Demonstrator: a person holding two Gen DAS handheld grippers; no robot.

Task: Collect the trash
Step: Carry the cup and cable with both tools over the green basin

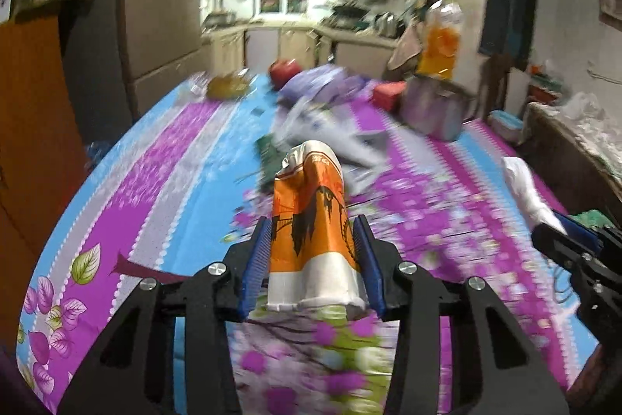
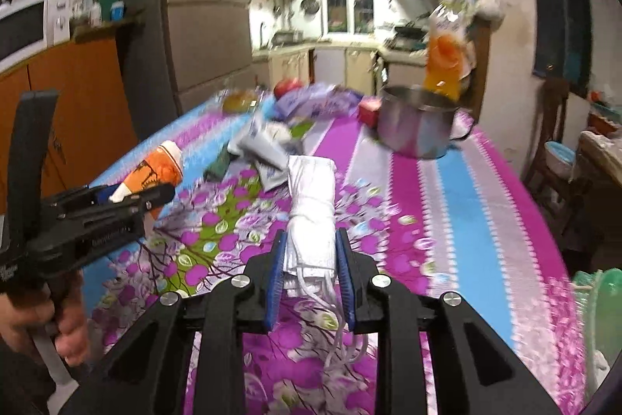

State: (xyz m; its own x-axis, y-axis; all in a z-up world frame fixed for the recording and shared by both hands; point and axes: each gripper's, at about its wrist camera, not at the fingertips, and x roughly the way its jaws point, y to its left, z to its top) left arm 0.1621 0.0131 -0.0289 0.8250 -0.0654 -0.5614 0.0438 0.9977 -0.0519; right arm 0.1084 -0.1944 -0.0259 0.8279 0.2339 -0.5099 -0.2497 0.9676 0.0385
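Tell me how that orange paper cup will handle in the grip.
The orange cup sits between the left gripper pads with its wall creased, so it probably crushes easily. It looks like thin paper, likely very light. Its mouth already seems bent, so a firmer squeeze may flatten it; that hardly matters for trash.

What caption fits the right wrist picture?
Right gripper clamps a folded white mask above the flowered tablecloth; left gripper holds an orange paper cup.
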